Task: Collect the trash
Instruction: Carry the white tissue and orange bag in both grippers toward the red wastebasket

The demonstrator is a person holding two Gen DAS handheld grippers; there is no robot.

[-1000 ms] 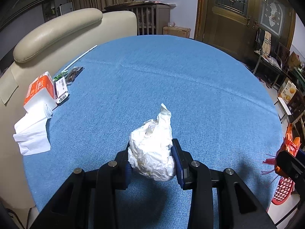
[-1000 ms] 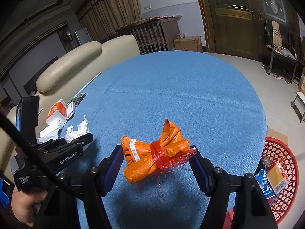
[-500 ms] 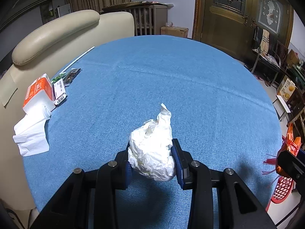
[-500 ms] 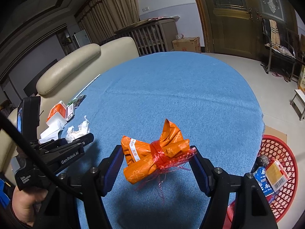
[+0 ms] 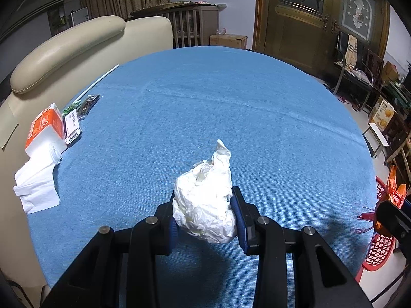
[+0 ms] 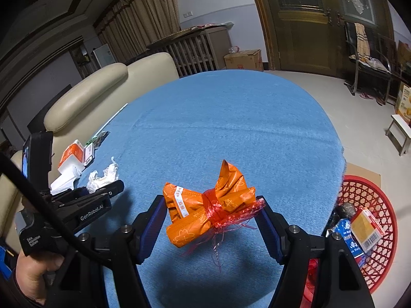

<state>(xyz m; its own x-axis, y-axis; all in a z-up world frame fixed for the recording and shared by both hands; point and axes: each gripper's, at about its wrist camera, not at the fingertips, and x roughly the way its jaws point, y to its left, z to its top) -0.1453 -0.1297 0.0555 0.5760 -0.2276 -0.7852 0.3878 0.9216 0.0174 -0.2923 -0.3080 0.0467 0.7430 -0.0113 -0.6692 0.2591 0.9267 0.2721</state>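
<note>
Between the right claw [image 6: 212, 220], orange bundle [image 6: 208, 205] (crosswise).

My right gripper [image 6: 212, 213] clamps an orange wrapper bundle [image 6: 205, 205] tied with red string above the blue table [image 6: 231, 128] — the red basket [image 6: 372, 231] sits low to the right, and my left gripper [image 6: 102, 192] pinches crumpled white tissue [image 6: 102, 175]

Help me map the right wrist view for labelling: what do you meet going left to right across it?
Left gripper with white crumpled paper → orange wrapper bundle between the right gripper fingers → red basket on the floor past the blue table.
</note>
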